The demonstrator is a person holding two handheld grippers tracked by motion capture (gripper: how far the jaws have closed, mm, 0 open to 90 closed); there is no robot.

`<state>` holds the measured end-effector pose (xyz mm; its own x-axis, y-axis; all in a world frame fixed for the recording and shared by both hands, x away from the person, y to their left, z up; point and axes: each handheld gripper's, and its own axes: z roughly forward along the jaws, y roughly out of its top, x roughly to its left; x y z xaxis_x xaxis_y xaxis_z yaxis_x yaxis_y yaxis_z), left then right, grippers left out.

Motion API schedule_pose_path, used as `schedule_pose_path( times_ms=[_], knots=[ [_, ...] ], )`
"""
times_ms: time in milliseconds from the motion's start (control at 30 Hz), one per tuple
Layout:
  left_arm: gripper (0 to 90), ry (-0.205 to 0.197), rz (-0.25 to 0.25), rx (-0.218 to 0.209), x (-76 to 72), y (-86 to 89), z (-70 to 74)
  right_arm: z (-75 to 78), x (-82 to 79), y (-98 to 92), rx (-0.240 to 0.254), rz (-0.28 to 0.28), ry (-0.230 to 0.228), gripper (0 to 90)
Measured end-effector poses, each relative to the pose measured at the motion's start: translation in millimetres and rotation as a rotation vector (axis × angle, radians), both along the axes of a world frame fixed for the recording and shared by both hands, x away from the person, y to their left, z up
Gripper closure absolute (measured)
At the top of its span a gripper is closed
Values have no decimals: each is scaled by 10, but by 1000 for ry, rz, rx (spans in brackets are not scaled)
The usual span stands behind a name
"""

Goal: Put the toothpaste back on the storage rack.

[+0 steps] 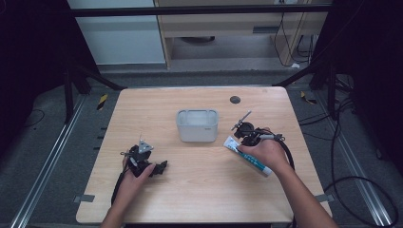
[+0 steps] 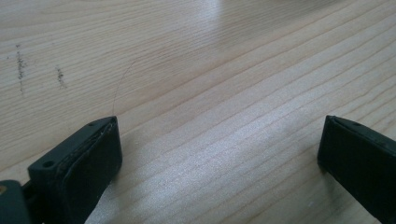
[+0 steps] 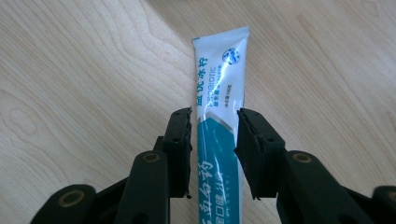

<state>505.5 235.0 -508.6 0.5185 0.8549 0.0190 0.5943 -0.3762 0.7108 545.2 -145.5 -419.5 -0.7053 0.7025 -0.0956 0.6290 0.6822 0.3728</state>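
Two jaws of my right gripper (image 3: 214, 122) pinch the toothpaste tube (image 3: 219, 98) near the desk's right edge; it could slip. Left gripper (image 2: 219, 154) gapes, nothing held.

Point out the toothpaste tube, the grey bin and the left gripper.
toothpaste tube (image 3: 219, 84): right gripper view, white upper part with print.
grey bin (image 1: 197, 131): high view, front wall.
left gripper (image 2: 219, 154): left gripper view, midway between its wide-apart jaws.
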Motion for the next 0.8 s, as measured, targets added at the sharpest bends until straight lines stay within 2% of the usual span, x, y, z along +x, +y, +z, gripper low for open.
schedule_pose_path(
  times_ms=[367, 633, 800],
  knots=[
    [0, 2, -4, 2, 3, 0, 1, -129, 57, 53, -8, -10, 26, 615],
    [0, 2, -4, 2, 4, -1, 1, -242, 104, 108, -37, -10, 49, 591],
    [0, 2, -5, 2, 4, -1, 1, -280, 126, 107, -47, -10, 44, 584]
  ],
)
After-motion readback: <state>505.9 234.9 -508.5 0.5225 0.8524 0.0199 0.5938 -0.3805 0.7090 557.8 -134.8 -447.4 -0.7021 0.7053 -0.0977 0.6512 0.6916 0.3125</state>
